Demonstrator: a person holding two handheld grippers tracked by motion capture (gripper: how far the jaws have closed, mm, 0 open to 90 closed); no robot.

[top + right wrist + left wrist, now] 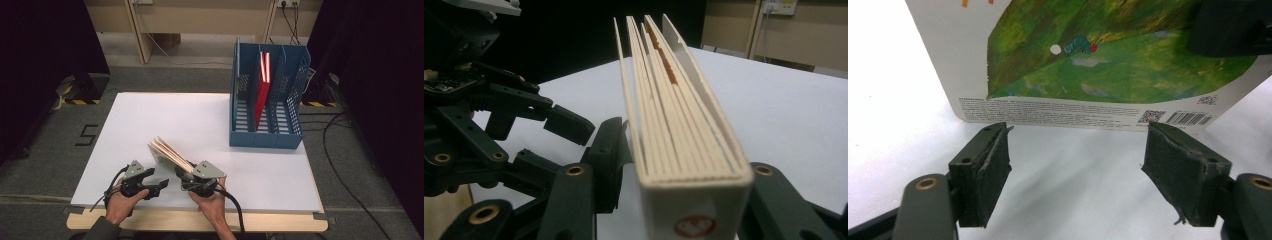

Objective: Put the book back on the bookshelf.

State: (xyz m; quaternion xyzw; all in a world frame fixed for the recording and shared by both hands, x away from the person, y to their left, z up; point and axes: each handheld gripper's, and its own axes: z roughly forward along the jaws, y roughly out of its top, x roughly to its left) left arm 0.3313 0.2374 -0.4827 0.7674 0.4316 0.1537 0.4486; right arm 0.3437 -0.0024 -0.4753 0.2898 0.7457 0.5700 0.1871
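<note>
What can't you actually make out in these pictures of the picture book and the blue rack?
- Book title: cut off by the top edge of the left gripper view.
- Small print by the barcode: too small to read.
- Whether the right gripper pads press the book: hidden behind its spine.
- Red book in the blue rack: cover turned sideways in the high view.

Two hand-held grippers — left gripper (156, 185), right gripper (190, 174) — built of black linkage arms with brass-coloured rivets, worn dark jaw pads, each topped by a grey three-cornered plate and trailing a black cable; a grey-green sleeve (102, 231) covers the left forearm.
</note>
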